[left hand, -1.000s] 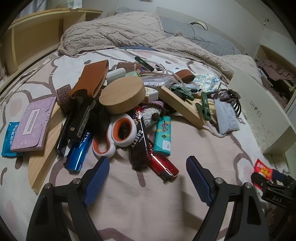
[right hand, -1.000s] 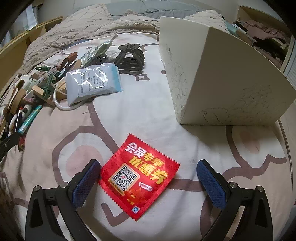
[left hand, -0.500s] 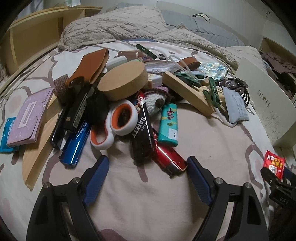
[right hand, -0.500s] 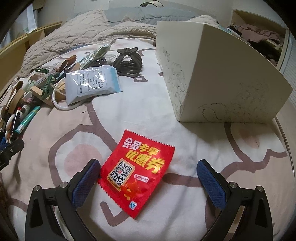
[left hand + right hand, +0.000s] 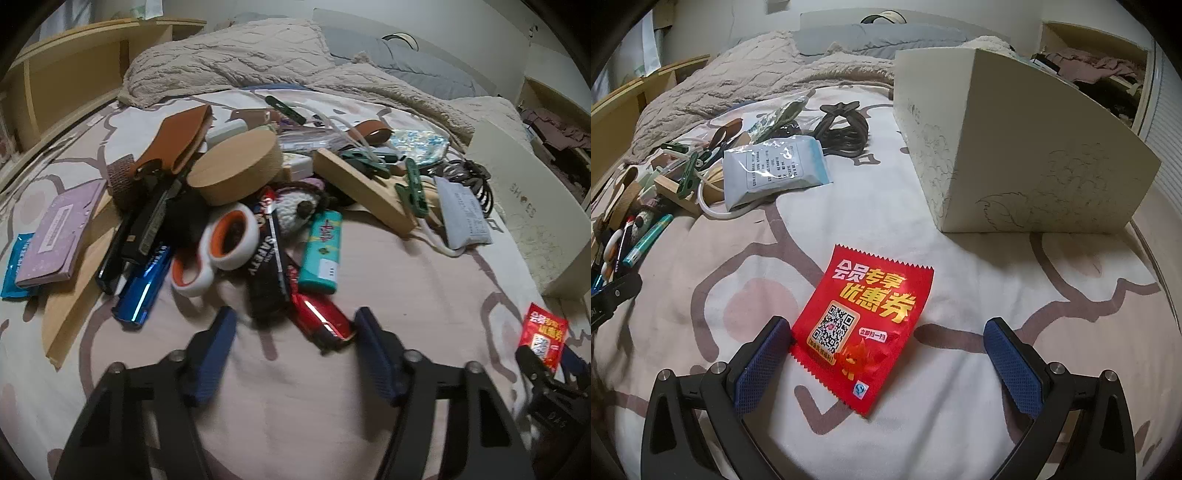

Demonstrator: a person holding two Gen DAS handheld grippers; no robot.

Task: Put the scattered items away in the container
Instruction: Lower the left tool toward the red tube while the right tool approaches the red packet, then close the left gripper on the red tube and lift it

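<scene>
A heap of small items lies on the bed. In the left wrist view my left gripper (image 5: 295, 350) is open, its fingers either side of a red lighter (image 5: 320, 319); a teal lighter (image 5: 322, 251), a black SAFETY packet (image 5: 266, 266) and white-and-orange scissors (image 5: 216, 254) lie just beyond. In the right wrist view my right gripper (image 5: 886, 365) is open over a red sachet (image 5: 864, 325), whose left edge touches the left finger. The cream box (image 5: 1015, 147) stands beyond it at the right; it also shows in the left wrist view (image 5: 524, 206).
A round wooden lid (image 5: 236, 170), brown leather case (image 5: 173, 140), purple booklet (image 5: 59, 240), blue lighter (image 5: 142, 288), wooden block with green clips (image 5: 365, 192) and grey pouch (image 5: 774, 170) lie about. A black hair claw (image 5: 846, 129) sits behind. A knitted blanket (image 5: 240, 62) and wooden shelves (image 5: 74, 74) are at the back.
My left gripper has moved forward onto the heap and narrowed a little, now straddling the red lighter. My right gripper has moved forward, bringing the red sachet between its fingers.
</scene>
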